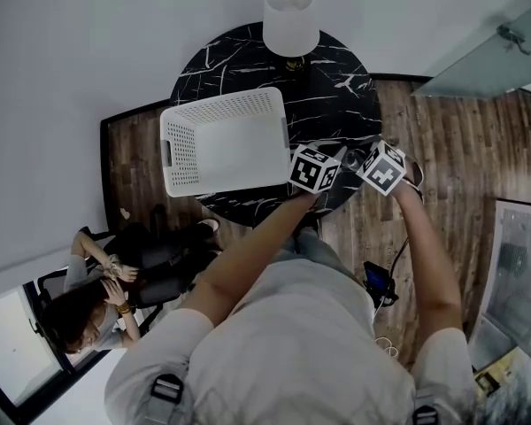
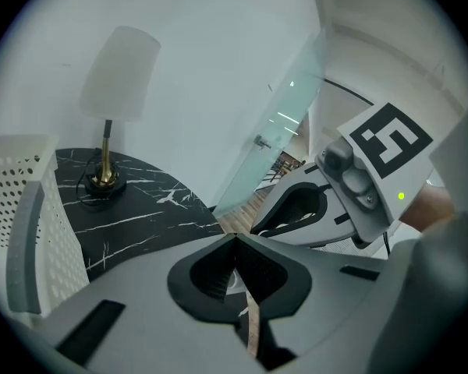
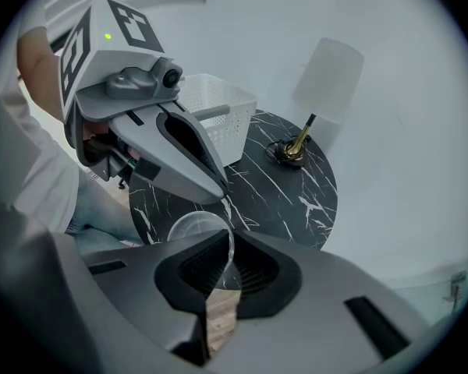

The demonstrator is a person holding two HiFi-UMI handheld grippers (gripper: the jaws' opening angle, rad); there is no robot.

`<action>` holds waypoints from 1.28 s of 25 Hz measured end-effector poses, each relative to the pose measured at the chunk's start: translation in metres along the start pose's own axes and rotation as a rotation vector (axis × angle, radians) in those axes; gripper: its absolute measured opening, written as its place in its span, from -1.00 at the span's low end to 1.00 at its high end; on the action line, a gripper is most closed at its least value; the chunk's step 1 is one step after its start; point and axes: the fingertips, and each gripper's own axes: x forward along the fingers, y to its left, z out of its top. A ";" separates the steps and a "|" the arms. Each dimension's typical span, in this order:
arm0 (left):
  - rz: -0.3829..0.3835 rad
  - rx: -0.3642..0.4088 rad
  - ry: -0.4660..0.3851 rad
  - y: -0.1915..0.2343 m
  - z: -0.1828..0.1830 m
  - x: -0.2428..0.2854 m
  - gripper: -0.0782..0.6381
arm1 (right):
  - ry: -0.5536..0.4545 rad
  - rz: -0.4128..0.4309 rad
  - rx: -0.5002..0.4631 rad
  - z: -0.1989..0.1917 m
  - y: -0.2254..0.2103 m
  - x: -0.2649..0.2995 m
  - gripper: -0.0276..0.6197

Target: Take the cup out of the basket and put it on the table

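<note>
A clear cup [image 3: 193,228] hangs over the near edge of the round black marble table [image 3: 285,197], held by its rim. My right gripper [image 3: 227,240] is shut on that rim. The white perforated basket [image 1: 181,149] sits on the table's left side, and its inside looks bare. My left gripper [image 2: 235,241] is shut with nothing between its jaws; its tip [image 3: 216,199] points down just beside the cup. In the head view the left gripper [image 1: 329,162] and the right gripper [image 1: 361,162] are close together at the table's near right edge, where they hide the cup.
A lamp with a white shade [image 1: 290,20] and brass base stands at the table's far side. A seated person [image 1: 106,282] is on the floor side at the lower left. A glass door [image 1: 487,60] is at the right, and wooden floor [image 1: 451,149] surrounds the table.
</note>
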 end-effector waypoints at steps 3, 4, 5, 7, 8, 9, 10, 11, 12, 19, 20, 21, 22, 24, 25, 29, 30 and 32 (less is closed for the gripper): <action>0.011 -0.023 0.000 0.003 -0.004 0.006 -0.77 | 0.003 0.007 0.002 -0.006 0.000 0.006 -0.83; 0.015 -0.028 0.001 0.004 -0.005 0.008 -0.77 | 0.004 0.008 0.003 -0.007 0.000 0.009 -0.83; 0.017 -0.033 0.003 0.005 -0.007 0.010 -0.77 | 0.005 0.009 0.004 -0.008 -0.001 0.011 -0.83; 0.022 -0.042 0.008 0.007 -0.008 0.014 -0.77 | 0.006 0.011 0.007 -0.011 -0.002 0.015 -0.84; 0.024 -0.045 0.011 0.008 -0.009 0.016 -0.77 | 0.006 0.012 0.007 -0.012 -0.002 0.018 -0.84; 0.025 -0.049 0.014 0.009 -0.010 0.018 -0.77 | 0.005 0.014 0.007 -0.013 -0.002 0.020 -0.84; 0.027 -0.053 0.018 0.010 -0.012 0.019 -0.77 | 0.004 0.017 0.008 -0.014 -0.002 0.022 -0.84; 0.028 -0.057 0.022 0.011 -0.013 0.021 -0.77 | 0.004 0.021 0.009 -0.015 -0.002 0.024 -0.84; 0.030 -0.061 0.025 0.013 -0.014 0.022 -0.77 | 0.005 0.025 0.009 -0.016 -0.002 0.026 -0.84; 0.042 -0.097 0.052 0.024 -0.022 0.032 -0.77 | 0.012 0.045 0.005 -0.018 -0.003 0.041 -0.84; 0.043 -0.103 0.054 0.025 -0.023 0.032 -0.77 | 0.013 0.048 0.004 -0.019 -0.002 0.043 -0.83; 0.044 -0.106 0.056 0.026 -0.025 0.033 -0.77 | 0.015 0.051 0.004 -0.020 -0.001 0.044 -0.84; 0.042 -0.109 0.057 0.027 -0.026 0.034 -0.77 | 0.016 0.053 0.003 -0.020 -0.001 0.046 -0.84; 0.035 -0.109 0.061 0.027 -0.028 0.036 -0.77 | 0.021 0.058 0.003 -0.022 0.000 0.050 -0.83; 0.034 -0.107 0.063 0.027 -0.029 0.037 -0.77 | 0.022 0.060 0.002 -0.022 0.000 0.051 -0.83; 0.039 -0.109 0.069 0.027 -0.032 0.041 -0.77 | 0.025 0.065 -0.001 -0.024 -0.001 0.055 -0.84; 0.040 -0.112 0.071 0.027 -0.034 0.042 -0.77 | 0.026 0.067 -0.001 -0.025 -0.001 0.056 -0.83; 0.045 -0.115 0.076 0.028 -0.036 0.043 -0.77 | 0.027 0.071 -0.002 -0.026 -0.001 0.058 -0.83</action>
